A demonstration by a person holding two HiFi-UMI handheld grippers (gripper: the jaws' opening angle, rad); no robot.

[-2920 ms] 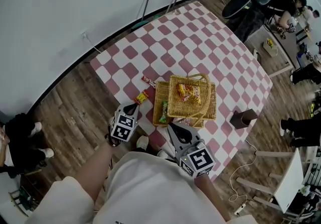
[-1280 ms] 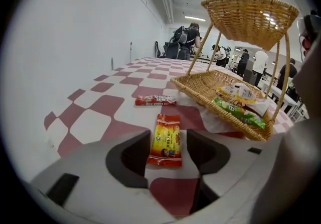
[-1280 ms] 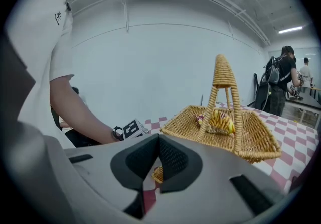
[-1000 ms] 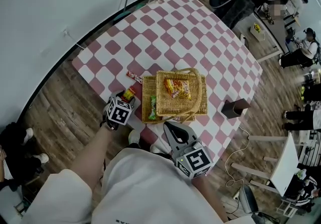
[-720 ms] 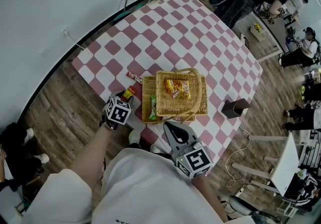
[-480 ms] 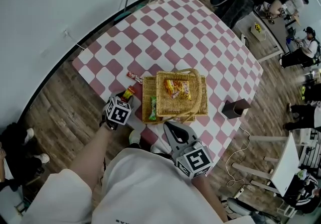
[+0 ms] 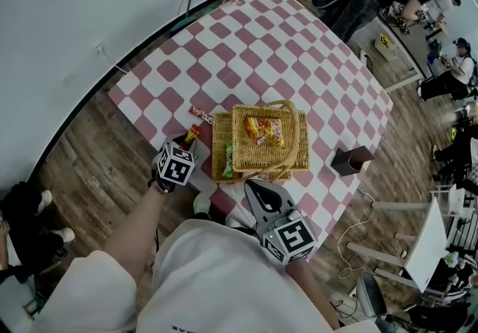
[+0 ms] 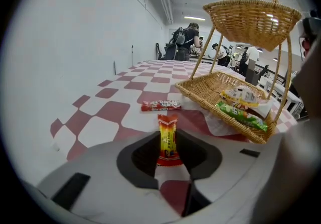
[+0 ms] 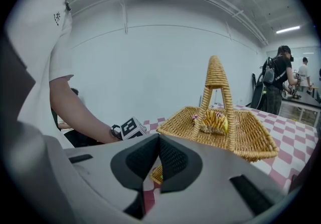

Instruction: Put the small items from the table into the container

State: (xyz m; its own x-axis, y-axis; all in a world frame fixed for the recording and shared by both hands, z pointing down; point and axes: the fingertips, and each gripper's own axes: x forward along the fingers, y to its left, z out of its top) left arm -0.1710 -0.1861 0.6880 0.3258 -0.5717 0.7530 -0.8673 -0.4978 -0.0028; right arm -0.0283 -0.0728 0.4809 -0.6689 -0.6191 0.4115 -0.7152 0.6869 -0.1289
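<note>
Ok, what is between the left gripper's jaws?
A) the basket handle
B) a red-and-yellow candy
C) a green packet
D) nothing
B: the red-and-yellow candy sits between the closing jaws of the left gripper; the green packet lies in the basket.

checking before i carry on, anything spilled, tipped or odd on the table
Nothing stands out. The wicker basket stands upright with snacks inside; a red packet lies flat on the table, and the left tongs are closing around a red-yellow packet.
</note>
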